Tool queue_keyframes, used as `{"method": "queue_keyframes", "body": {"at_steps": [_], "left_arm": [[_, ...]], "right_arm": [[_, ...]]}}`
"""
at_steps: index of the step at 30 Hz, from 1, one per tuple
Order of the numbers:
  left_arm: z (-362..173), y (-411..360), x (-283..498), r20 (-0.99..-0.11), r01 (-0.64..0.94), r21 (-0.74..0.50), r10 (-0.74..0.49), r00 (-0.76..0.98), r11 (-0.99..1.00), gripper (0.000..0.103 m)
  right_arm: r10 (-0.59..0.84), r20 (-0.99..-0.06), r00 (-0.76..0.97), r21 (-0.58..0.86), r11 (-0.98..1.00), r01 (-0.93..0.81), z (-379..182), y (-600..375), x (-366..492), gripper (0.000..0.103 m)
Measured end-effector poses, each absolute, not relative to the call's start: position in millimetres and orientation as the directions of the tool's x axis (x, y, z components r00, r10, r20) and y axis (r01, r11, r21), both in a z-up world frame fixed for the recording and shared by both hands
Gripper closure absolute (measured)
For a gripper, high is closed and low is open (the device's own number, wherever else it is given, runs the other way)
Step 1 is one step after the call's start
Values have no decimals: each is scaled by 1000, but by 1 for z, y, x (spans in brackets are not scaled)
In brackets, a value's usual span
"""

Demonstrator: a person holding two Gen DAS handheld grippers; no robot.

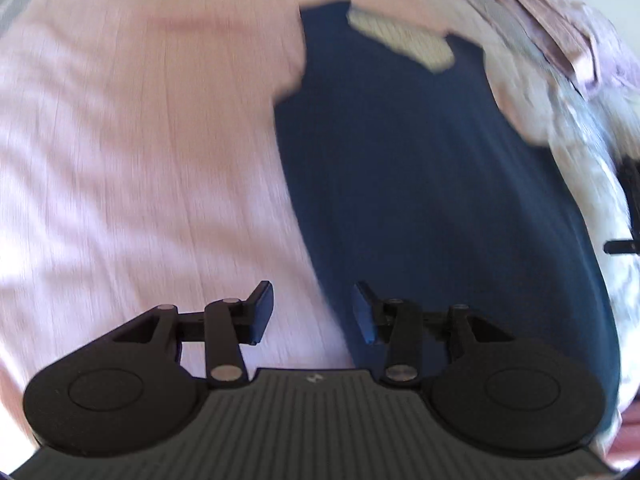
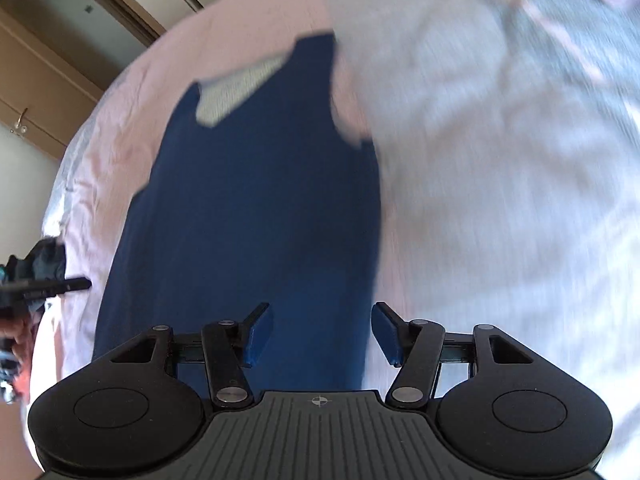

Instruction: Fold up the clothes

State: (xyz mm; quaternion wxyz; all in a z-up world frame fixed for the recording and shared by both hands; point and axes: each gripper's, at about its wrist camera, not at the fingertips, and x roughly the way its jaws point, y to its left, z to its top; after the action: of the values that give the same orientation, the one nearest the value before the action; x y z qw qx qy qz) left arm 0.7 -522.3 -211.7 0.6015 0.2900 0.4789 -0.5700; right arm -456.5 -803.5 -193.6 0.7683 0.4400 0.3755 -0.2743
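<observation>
Two grippers hang over a navy sleeveless top (image 1: 432,184) that lies flat on a pale pink bedsheet (image 1: 140,160), and we take that top as our landmark. Its neckline end, with a light inner patch (image 1: 404,42), lies far from both cameras; its hem end runs under them. Our left gripper (image 1: 314,310) sits at the top's left long edge near the hem, fingers spread with nothing between them: one fingertip over the sheet, the other over navy cloth. Our right gripper (image 2: 322,330) sits at the top's right long edge, also spread and empty, its left finger over navy cloth and its right one over the pale cloth (image 2: 500,184) bordering that edge. Left of the top the sheet lies broad and bare. Right of it the pale cloth crowds close, and beyond the neckline a pink-brown folded pile (image 1: 560,40) rests. Both views are motion-blurred, so we cannot tell whether the fingertips touch the fabric.
</observation>
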Motion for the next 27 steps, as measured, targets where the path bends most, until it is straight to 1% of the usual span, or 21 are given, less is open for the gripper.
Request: {"method": "queue_keyframes", "body": {"at_steps": [2, 5, 8, 10, 13, 16, 17, 18, 20, 22, 24, 27], "left_arm": [[-212, -478, -15, -915, 952, -233, -375, -145, 201, 64], [-205, -427, -40, -919, 957, -239, -355, -168, 164, 62], [-202, -394, -62, -921, 969, -242, -328, -212, 53, 57], [-203, -378, -76, -925, 973, -229, -303, -229, -37, 56], [-213, -364, -84, -920, 960, -241, -282, -273, -142, 56], [-230, -357, -80, -908, 945, -296, -267, -324, -142, 60], [-231, -358, -73, -892, 936, -336, -283, -353, -107, 66], [-231, -359, -66, -875, 924, -376, -300, -380, -72, 79], [-228, -356, -52, -835, 893, -449, -351, -423, -8, 89], [-223, -348, -41, -798, 867, -498, -409, -443, 33, 89], [-221, -339, -37, -788, 867, -497, -438, -433, 37, 91], [-230, -332, -38, -816, 891, -453, -419, -398, 36, 92]], "right_arm": [[-46, -822, 567, 498, 426, 756, -194, -776, -474, 45], [-10, -833, 554, 500, 414, 760, -192, -743, -487, 45], [-5, -841, 540, 482, 444, 755, -183, -716, -491, 45], [-18, -845, 534, 463, 474, 749, -178, -696, -488, 45], [-43, -848, 529, 438, 505, 744, -174, -665, -483, 45], [-60, -854, 517, 419, 509, 752, -175, -637, -474, 45], [-65, -856, 513, 413, 510, 754, -175, -628, -471, 45], [-71, -858, 509, 407, 512, 757, -176, -619, -469, 45], [-82, -862, 501, 394, 514, 762, -176, -600, -463, 45], [-93, -865, 493, 382, 516, 767, -177, -582, -457, 45], [-98, -859, 503, 396, 496, 773, -175, -576, -454, 45], [-85, -861, 502, 381, 546, 746, -168, -567, -444, 45]]}}
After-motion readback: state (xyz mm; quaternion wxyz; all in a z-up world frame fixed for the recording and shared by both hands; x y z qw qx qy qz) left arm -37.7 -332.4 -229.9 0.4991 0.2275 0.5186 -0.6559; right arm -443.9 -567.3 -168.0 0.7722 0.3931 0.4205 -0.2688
